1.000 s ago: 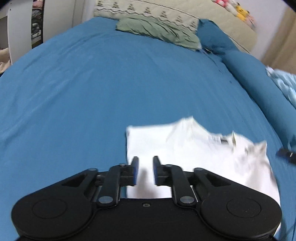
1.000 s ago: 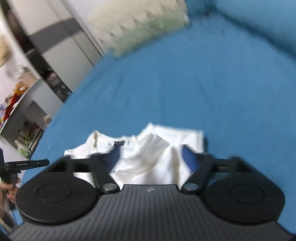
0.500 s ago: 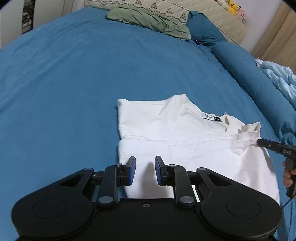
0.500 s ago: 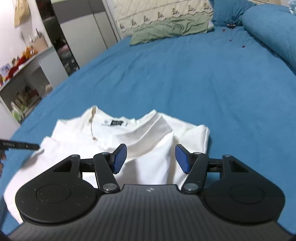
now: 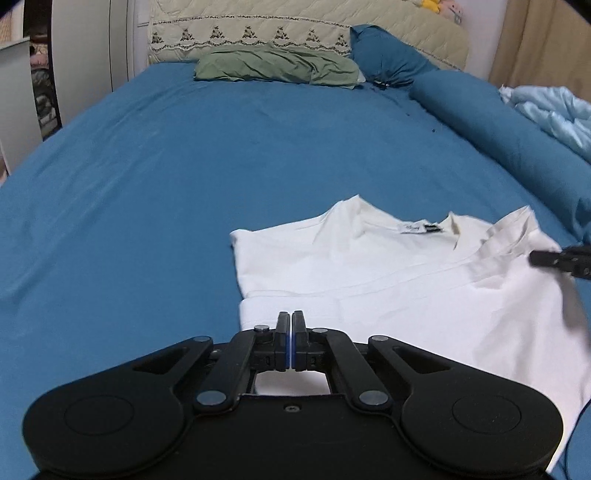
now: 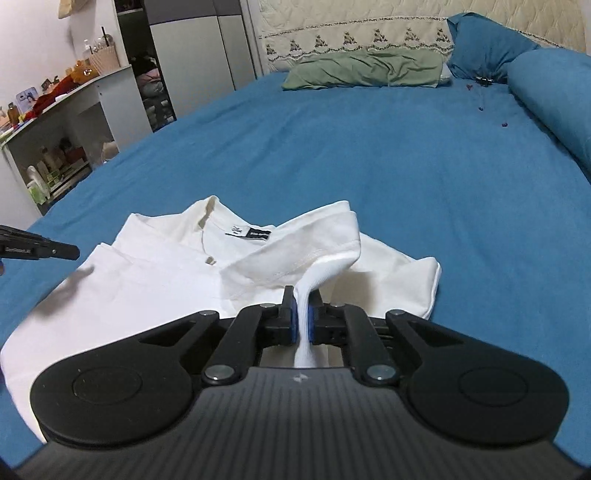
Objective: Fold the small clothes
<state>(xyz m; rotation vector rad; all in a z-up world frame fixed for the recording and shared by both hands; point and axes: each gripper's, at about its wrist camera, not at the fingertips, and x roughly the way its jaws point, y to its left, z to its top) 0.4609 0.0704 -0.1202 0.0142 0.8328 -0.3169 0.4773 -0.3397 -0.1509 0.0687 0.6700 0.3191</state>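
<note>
A limp white cotton T-shirt (image 6: pixel 155 280) lay half-folded on a blue bedsheet (image 6: pixel 369 155). The right gripper (image 6: pixel 302 314) pinched a bunched fold; the left gripper (image 5: pixel 291 325) sat closed at the hem, any cloth between its pads unclear. Light and floppy, it likely handled best by its edges.

Both cams ride low on a hand-held gripper, tilted down over the bed (image 5: pixel 184 166) and facing the headboard (image 6: pixel 354 33). Left one sits near the white shirt's (image 5: pixel 369 266) left edge, right one near its right side. They share the shirt, green pillow (image 5: pixel 273 68) and headboard.
</note>
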